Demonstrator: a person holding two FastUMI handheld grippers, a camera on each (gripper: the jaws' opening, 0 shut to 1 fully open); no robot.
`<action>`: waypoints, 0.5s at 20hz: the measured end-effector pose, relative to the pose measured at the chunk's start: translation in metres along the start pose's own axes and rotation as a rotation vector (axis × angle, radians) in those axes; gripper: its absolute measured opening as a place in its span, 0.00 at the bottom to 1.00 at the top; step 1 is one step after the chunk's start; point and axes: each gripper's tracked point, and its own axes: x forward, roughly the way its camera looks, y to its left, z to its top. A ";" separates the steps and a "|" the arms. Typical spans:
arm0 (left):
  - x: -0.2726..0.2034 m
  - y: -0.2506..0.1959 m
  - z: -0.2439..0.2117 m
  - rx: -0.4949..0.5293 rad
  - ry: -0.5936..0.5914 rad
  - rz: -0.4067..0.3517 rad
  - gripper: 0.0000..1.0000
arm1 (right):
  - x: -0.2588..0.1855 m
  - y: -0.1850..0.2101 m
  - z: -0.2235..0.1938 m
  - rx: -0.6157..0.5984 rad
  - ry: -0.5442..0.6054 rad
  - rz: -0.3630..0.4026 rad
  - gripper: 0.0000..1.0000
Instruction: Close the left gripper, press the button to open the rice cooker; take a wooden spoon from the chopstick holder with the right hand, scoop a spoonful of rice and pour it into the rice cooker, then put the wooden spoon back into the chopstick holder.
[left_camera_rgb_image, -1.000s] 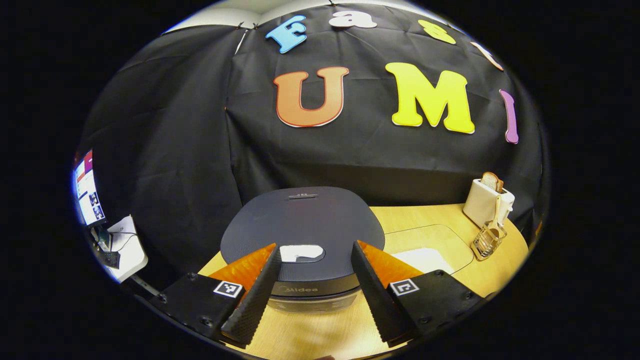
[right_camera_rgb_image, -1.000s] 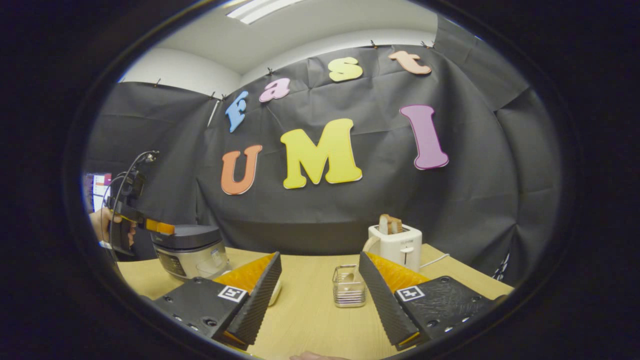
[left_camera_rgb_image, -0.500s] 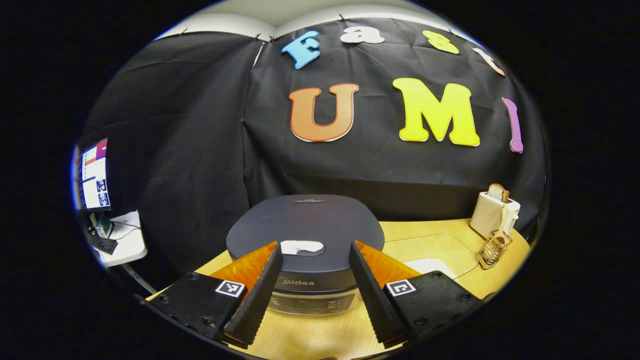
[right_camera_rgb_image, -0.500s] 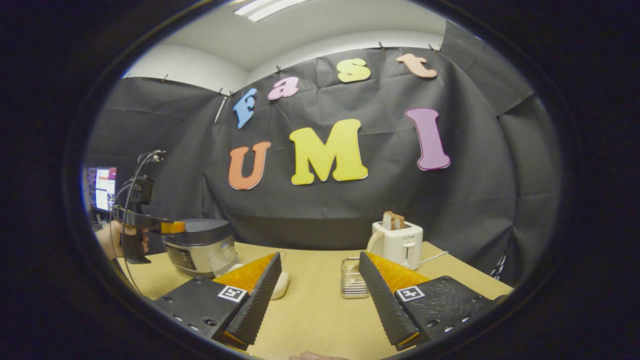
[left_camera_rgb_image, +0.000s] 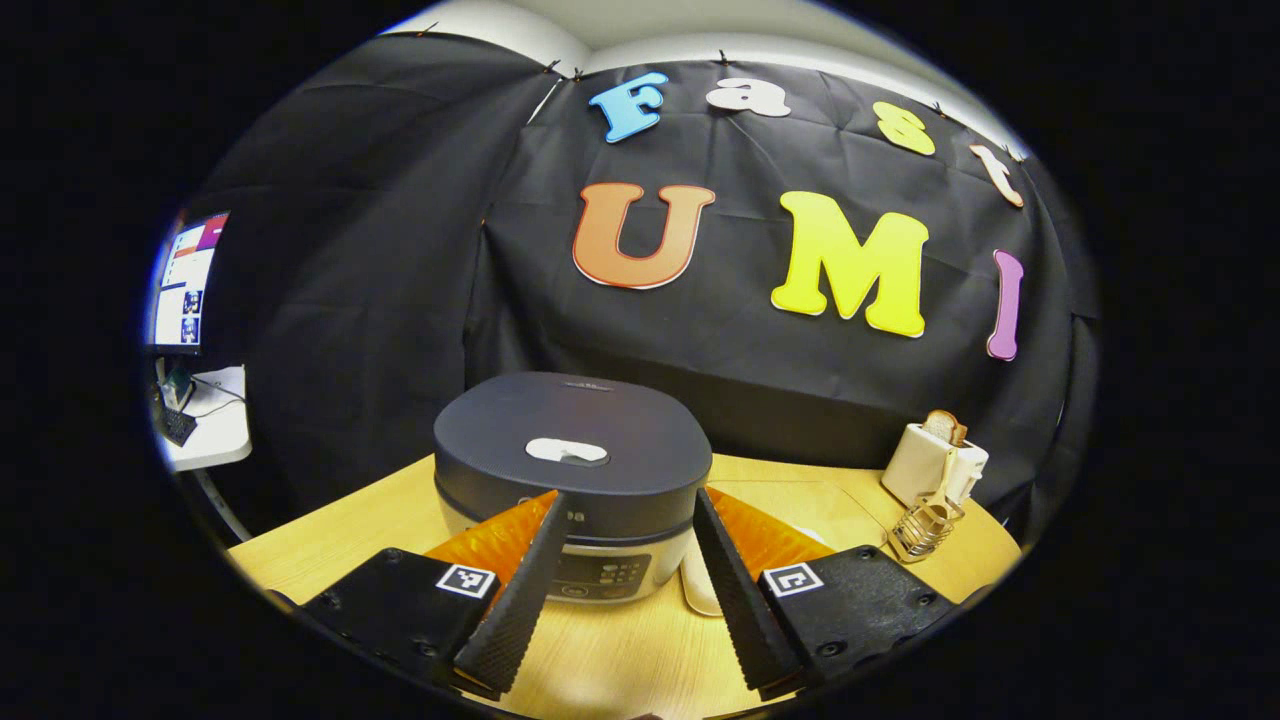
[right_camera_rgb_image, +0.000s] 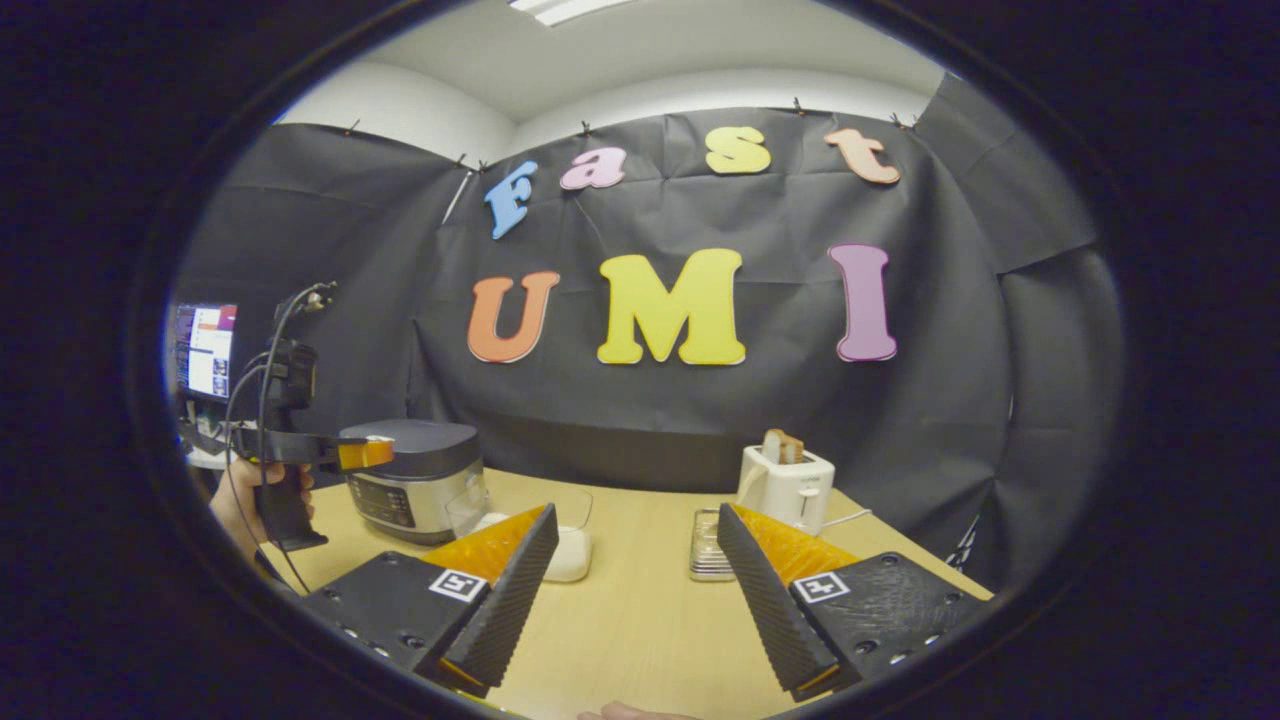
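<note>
We judge the first step is not yet done: our left gripper (left_camera_rgb_image: 622, 585) hangs level in front of the dark-lidded rice cooker (left_camera_rgb_image: 570, 470), fingers spread apart and holding nothing, so the next move calls for closing them and bringing the tip onto the pale lid button (left_camera_rgb_image: 566, 451). Our right gripper (right_camera_rgb_image: 632, 588) waits low over the light wooden table (right_camera_rgb_image: 640, 625), likewise spread and empty. Beyond stands the wire chopstick holder (left_camera_rgb_image: 922, 530) with its wooden spoon (left_camera_rgb_image: 945, 488), beside the white toaster (right_camera_rgb_image: 783, 487).
</note>
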 end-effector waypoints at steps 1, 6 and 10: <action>-0.010 0.001 0.004 0.018 -0.016 0.005 0.82 | -0.006 0.000 0.000 0.011 0.005 -0.009 0.96; -0.077 -0.016 0.013 0.109 -0.066 -0.023 0.78 | -0.035 -0.008 0.007 0.078 0.026 -0.017 0.95; -0.125 -0.022 0.012 0.107 -0.069 -0.035 0.78 | -0.048 -0.017 0.010 0.126 0.038 -0.011 0.94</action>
